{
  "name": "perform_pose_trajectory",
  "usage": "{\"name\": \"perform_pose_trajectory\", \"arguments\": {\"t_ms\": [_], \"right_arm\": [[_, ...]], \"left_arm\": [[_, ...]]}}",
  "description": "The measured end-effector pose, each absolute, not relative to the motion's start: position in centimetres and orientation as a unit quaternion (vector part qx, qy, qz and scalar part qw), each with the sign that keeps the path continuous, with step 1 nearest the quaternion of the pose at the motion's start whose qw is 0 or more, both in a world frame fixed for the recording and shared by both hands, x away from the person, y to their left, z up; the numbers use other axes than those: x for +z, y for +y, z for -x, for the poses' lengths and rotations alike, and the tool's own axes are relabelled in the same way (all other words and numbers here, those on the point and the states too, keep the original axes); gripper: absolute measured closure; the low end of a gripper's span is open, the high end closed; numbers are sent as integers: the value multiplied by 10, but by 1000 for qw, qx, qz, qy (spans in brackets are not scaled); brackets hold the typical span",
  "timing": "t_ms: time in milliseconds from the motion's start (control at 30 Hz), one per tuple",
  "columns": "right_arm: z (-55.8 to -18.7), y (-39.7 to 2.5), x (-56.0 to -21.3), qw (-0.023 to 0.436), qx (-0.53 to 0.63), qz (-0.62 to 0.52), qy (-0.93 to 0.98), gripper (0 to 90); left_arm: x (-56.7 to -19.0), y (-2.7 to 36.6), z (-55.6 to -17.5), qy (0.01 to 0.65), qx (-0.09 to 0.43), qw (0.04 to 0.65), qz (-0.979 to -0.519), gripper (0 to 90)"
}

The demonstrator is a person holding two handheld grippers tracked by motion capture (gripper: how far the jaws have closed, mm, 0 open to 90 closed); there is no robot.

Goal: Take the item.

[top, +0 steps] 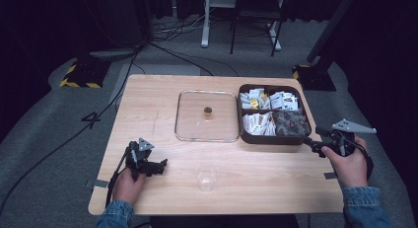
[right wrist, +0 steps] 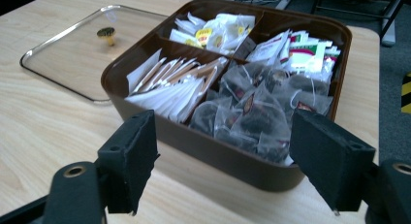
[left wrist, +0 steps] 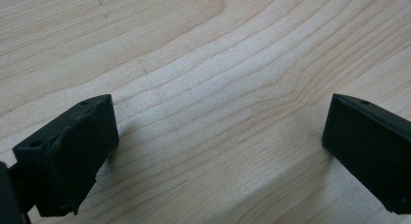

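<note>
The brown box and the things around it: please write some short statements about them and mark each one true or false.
1. The clear lid lies flat on the table, on the left side of the brown box. True.
2. The box has two compartments. False: it has four.
3. The clear cup stands inside the box. False: it stands on the table near the front edge, between the two hands.
4. The right gripper is open, with its jaws toward the box. True.
5. The left gripper is shut on a tea bag. False: it is open over bare wood.
</note>
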State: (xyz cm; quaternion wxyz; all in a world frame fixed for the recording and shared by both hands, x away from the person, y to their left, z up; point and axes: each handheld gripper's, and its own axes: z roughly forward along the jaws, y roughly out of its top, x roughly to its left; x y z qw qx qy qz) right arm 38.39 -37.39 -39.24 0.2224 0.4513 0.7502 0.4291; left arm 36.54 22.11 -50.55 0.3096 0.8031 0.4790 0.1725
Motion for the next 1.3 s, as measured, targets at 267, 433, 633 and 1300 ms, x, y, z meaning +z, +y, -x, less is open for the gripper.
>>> {"name": "perform_pose_trajectory", "arguments": {"t_ms": [267, 433, 633, 1300], "right_arm": [[-404, -373, -381, 226, 421, -460, 748, 404], [-420, -372, -378, 226, 416, -459, 751, 447], [-438, -370, -383, 231, 399, -470, 753, 443], [-467, -358, -420, 216, 353, -478, 775, 476]], "left_arm": [[-505, 221, -365, 479, 172, 310, -803, 0], [-505, 221, -365, 479, 172, 310, -803, 0], [-505, 221, -365, 479, 173, 310, -803, 0], [-505, 221, -365, 479, 172, 310, -803, 0]]}}
